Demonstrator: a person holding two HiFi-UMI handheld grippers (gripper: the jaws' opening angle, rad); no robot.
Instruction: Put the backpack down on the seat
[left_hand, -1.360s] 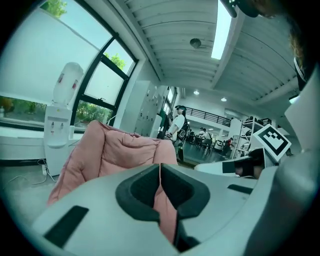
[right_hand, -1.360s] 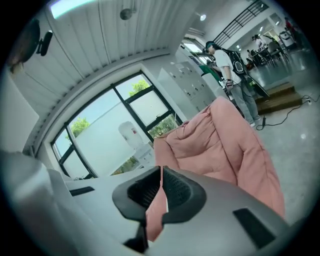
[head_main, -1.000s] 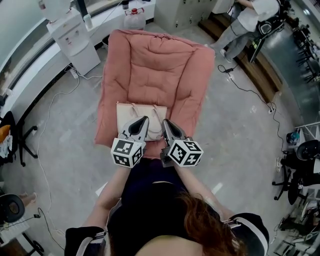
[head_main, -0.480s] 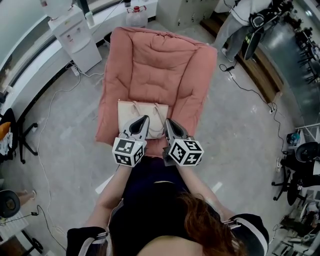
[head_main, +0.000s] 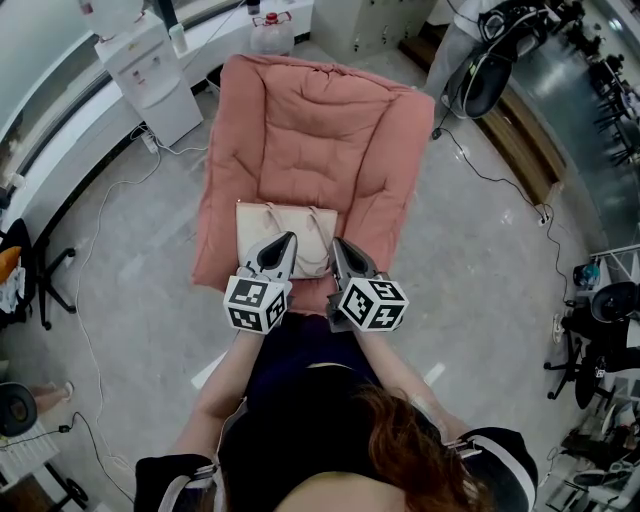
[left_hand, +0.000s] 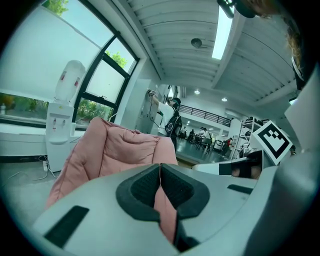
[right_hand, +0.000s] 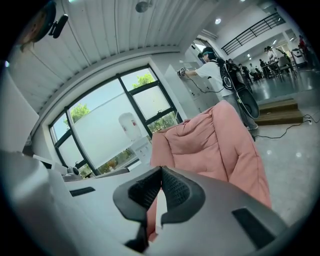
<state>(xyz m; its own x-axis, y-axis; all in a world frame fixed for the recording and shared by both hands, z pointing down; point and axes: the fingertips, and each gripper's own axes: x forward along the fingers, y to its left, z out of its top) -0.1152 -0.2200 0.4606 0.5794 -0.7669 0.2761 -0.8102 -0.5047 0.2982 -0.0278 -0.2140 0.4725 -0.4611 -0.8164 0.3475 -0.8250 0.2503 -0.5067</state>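
Lying on pink seat (head_main: 320, 120), cream backpack (head_main: 260, 220)

Quick count of what's in the shot, nothing fancy

One pink seat (head_main: 320, 130) mid-frame and one beige backpack (head_main: 262, 225). Two grippers at lower centre, the left gripper (head_main: 288, 240) and the right gripper (head_main: 336, 245). Two marker cubes, one each: the left cube (head_main: 256, 304) and the right cube (head_main: 371, 303). Then one water dispenser (head_main: 148, 75) at upper left and one water jug (head_main: 270, 38) at the top edge.
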